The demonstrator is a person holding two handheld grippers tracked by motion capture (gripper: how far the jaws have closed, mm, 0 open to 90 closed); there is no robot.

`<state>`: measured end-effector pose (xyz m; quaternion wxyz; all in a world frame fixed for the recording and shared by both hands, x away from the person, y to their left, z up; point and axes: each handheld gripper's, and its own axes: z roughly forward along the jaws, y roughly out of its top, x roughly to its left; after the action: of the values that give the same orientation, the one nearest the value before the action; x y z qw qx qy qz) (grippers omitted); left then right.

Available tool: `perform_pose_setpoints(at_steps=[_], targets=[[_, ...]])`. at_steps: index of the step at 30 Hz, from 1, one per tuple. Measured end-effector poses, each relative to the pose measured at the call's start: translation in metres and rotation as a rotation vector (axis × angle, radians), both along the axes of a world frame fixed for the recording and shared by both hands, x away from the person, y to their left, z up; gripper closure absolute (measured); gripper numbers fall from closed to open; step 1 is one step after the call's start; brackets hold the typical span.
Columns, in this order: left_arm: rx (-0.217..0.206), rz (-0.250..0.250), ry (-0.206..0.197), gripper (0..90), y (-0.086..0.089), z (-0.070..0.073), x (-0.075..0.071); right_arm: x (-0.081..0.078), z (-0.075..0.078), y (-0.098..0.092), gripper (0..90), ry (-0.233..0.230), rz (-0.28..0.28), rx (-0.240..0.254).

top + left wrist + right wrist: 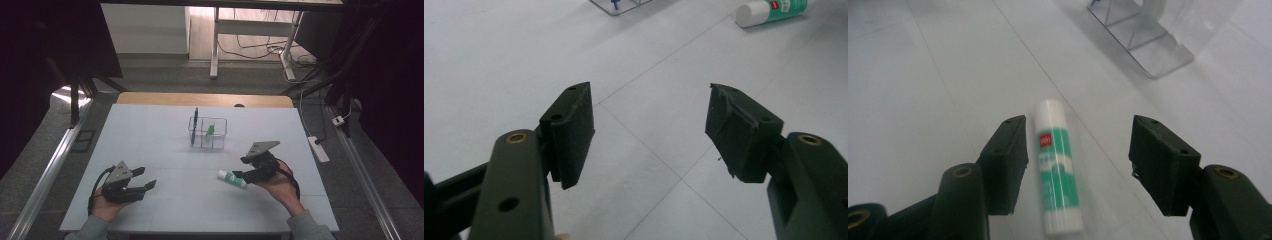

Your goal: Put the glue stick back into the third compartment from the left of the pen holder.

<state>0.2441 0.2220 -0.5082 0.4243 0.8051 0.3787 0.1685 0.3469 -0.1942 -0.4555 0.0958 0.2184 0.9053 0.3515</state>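
The glue stick [774, 10] ran off the top edge in the left gripper view, its label too blurred to read. The clear organizer [1148, 40] was cropped in both gripper views. What the small green thing [211, 129] inside was, I couldn't tell

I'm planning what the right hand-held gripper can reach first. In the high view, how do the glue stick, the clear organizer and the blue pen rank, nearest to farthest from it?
1. Glue stick: lying on the table just left of the right hand-held gripper.
2. Clear organizer: farther up the table, near its middle.
3. Blue pen: upright at the organizer's far left corner.
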Motion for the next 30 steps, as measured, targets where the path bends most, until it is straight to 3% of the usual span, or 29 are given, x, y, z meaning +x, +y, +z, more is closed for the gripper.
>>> perform_pose_setpoints(at_steps=[9,14,30], targets=[[0.000,0.004,0.002,35.8,0.001,-0.001,0.001,0.011,0.010,0.038,41.0,0.012,0.043,-0.061],[0.004,-0.001,-0.001,35.8,0.000,0.000,0.000,0.013,0.003,0.042,40.9,0.046,0.045,-0.048],[0.001,-0.004,-0.006,35.8,0.001,0.000,0.001,0.014,-0.012,0.053,40.5,0.100,0.072,-0.148]])
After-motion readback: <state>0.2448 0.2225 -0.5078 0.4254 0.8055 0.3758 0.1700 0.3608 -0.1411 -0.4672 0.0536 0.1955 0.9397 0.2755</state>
